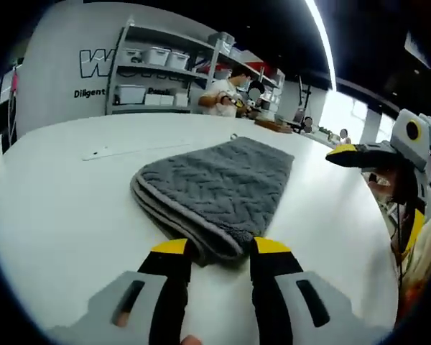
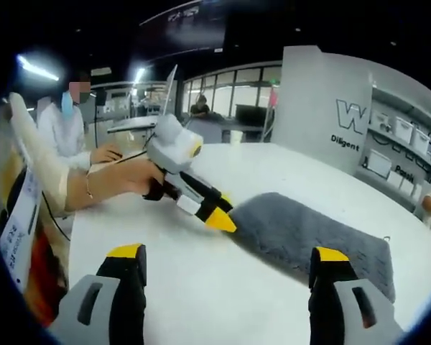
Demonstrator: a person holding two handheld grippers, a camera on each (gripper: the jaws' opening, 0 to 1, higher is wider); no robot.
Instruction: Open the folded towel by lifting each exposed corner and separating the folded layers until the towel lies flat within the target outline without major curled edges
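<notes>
Lying folded on the white round tabletop (image 1: 50, 215), the grey textured towel (image 1: 215, 190) shows its stacked layers along the pale-bound edge that faces your left claw (image 1: 220, 253). That claw's black, yellow-tipped jaws stand on either side of the towel's nearest corner, close to it with a small gap still showing, so the corner sits between them while they are released rather than clenched. In the right gripper view the same towel (image 2: 309, 237) stretches away to the right across the tabletop (image 2: 223, 302), and your left claw (image 2: 223, 218) comes in from the left with its yellow tips at the towel's near end; a hand (image 2: 122, 178) grips its grey handle.

Your right claw (image 2: 226, 259) is released, its two jaws spread wide and apart from the towel, with bare tabletop between them. In the left gripper view it (image 1: 355, 157) hangs off to the right, above the tabletop's edge and well apart from the towel.

A thin pale strip (image 1: 129, 149) lies on the tabletop beyond the towel. Farther back stands a grey shelving unit (image 1: 158, 68) carrying white storage bins, against a white wall with dark lettering (image 1: 97, 63). A seated person in a white top (image 2: 61, 126) is behind your left claw.
</notes>
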